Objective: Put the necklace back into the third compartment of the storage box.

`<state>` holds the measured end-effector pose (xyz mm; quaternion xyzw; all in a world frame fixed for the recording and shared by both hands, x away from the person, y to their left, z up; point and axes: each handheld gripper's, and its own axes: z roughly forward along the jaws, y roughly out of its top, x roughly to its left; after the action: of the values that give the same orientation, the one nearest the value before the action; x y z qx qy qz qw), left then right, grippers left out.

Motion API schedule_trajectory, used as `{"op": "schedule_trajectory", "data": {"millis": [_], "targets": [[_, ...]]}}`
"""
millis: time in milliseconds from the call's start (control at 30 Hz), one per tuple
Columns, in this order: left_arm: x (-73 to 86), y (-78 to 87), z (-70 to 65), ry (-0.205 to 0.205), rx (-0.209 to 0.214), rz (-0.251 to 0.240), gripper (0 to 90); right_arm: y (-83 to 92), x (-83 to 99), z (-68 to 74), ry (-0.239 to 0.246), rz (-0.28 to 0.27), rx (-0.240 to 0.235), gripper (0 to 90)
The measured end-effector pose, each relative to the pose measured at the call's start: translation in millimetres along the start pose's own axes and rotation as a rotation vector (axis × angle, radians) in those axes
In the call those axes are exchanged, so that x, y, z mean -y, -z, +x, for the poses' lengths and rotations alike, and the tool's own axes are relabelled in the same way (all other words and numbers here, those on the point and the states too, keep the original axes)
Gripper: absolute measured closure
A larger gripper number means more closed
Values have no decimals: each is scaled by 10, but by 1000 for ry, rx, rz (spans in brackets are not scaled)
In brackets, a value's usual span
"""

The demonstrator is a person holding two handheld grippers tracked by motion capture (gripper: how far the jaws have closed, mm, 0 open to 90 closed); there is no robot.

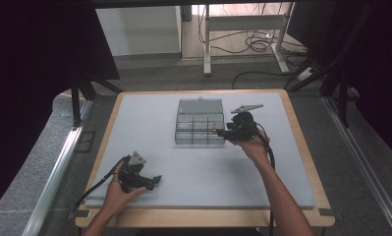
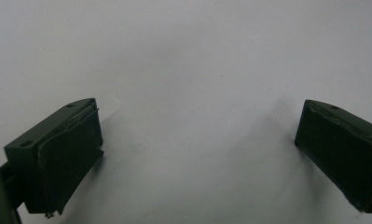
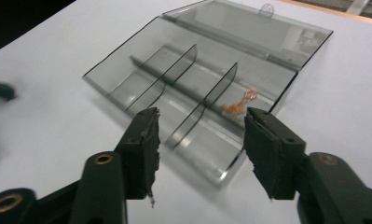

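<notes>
From the high view we see the left gripper (image 1: pixel 154 180) low on the grey table (image 1: pixel 149 123), well apart from the clear divided box (image 1: pixel 200 129). The right gripper (image 3: pixel 200 140) hangs at the box's edge, its jaws wide and empty. Its own view reveals a small orange thing (image 3: pixel 239 103), perhaps wire, in one compartment. The left gripper's jaws stand wide over bare surface.

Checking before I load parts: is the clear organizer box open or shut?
Open: the clear organizer box has its lid folded back flat on the table.
</notes>
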<state>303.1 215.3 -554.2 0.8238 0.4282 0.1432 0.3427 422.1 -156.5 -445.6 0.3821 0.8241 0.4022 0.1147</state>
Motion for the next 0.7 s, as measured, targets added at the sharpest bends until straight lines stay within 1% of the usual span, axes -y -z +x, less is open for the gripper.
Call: {"op": "schedule_trajectory", "data": {"millis": [33, 233, 267, 300, 333, 367, 500, 533, 567, 600, 633, 667, 700], "targets": [[0, 0, 0, 0, 0, 0, 4, 0, 0, 0, 0, 0, 0, 419], [0, 0, 0, 0, 0, 0, 4, 244, 287, 66, 9, -22, -27, 371], [0, 0, 0, -1, 0, 0, 4, 291, 358, 72, 7, -27, -32, 366], [0, 0, 3, -3, 0, -1, 4, 363, 476, 80, -3, -29, -40, 355], [0, 0, 3, -3, 0, -1, 4, 363, 476, 80, -3, -29, -40, 355], [1, 0, 0, 0, 0, -1, 4, 396, 539, 80, -7, -32, -44, 353], [0, 0, 2, -2, 0, 0, 4, 473, 818, 62, -16, -21, -48, 342], [1, -2, 1, 0, 0, -2, 4, 489, 945, 44, -26, -13, -46, 339], [0, -2, 1, 0, 1, -2, 4, 491, 997, 29, -30, -13, -45, 338], [0, -2, 1, 0, 1, -2, 4, 487, 1024, 14, -35, 3, -42, 329], [0, -1, 1, 0, 0, -1, 4, 487, 1024, 14, -35, 3, -42, 329], [1, -1, 1, 0, 0, -1, 4, 496, 1030, -2, -26, 15, -39, 326], [1, -1, 1, -1, 0, -1, 4, 512, 1023, -10, -27, 6, -28, 326]]}}
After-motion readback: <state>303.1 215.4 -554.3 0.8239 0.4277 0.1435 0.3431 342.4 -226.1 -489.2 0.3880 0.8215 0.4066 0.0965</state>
